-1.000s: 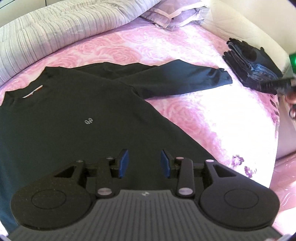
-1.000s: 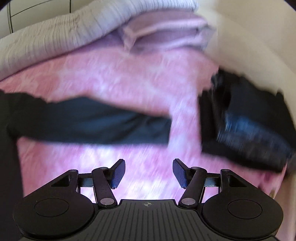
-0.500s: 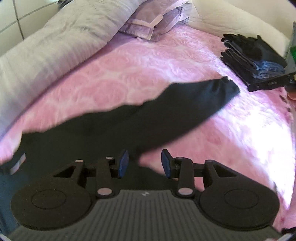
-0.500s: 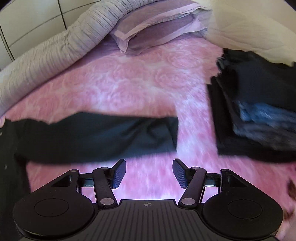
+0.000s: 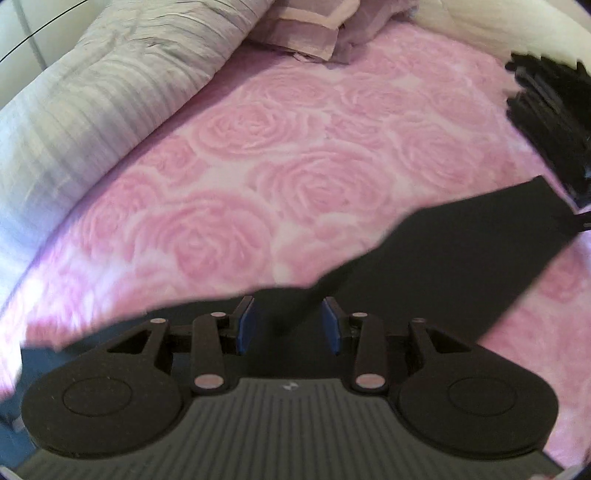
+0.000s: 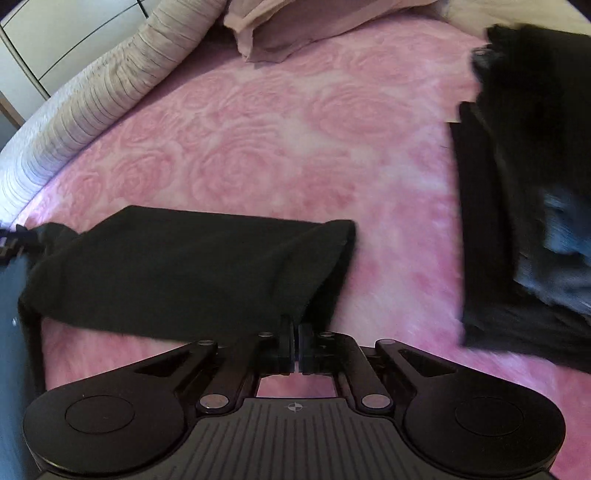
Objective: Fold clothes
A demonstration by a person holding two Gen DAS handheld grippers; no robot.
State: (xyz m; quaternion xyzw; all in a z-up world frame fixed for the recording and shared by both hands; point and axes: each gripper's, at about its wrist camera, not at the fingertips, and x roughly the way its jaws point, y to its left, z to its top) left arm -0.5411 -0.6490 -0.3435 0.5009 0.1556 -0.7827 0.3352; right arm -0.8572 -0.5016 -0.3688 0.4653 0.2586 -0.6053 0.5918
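A black long-sleeved shirt lies on the pink rose bedspread (image 5: 258,166). Its sleeve (image 5: 461,251) stretches right towards the cuff. My left gripper (image 5: 289,325) hovers over the sleeve's inner end, its blue pads (image 5: 245,325) apart with fabric lying under the gap and not pinched. In the right wrist view the sleeve (image 6: 184,269) runs left to right and ends at the cuff (image 6: 343,240). My right gripper (image 6: 297,343) is shut on the sleeve's near edge by the cuff, and a fold of cloth rises into its closed jaws.
A pile of folded dark clothes (image 6: 535,221) sits to the right of the cuff, also the pile (image 5: 546,110) at the right edge. A rolled grey duvet (image 5: 92,110) and a mauve pillow (image 5: 306,33) line the far side. White cupboard doors (image 6: 55,37) stand beyond.
My left gripper slid right from the shirt's chest to the sleeve. My right gripper dropped onto the cuff end and its jaws went from open to shut on the fabric.
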